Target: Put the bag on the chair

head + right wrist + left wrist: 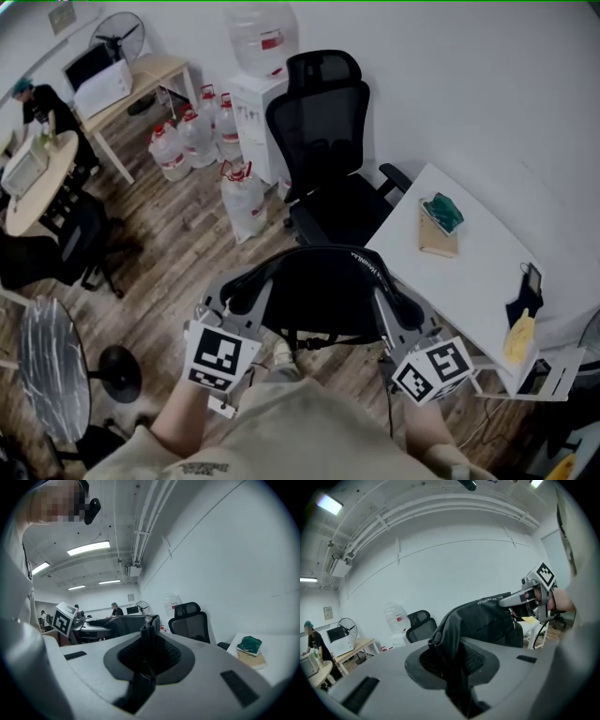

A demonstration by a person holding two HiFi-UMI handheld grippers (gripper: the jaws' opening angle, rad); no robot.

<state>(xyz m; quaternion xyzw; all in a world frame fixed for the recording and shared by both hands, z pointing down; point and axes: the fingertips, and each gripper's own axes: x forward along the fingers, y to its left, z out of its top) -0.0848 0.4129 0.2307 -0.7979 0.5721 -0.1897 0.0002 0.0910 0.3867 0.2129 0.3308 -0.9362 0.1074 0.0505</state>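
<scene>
A black bag (323,291) hangs in the air between my two grippers, just in front of the black office chair (328,150), whose seat (342,211) lies just beyond it. My left gripper (236,298) is shut on the bag's left edge; in the left gripper view a fold of black fabric (451,663) is pinched between the jaws. My right gripper (394,305) is shut on the right edge, and a fabric fold (147,651) runs between its jaws. The chair (190,623) also shows in the right gripper view, behind the bag.
A white table (478,272) stands to the right of the chair, with a green object (442,211) on a brown book. Water bottles (187,141) and a dispenser (258,103) stand left of the chair. A round table (37,178) with a seated person is at far left.
</scene>
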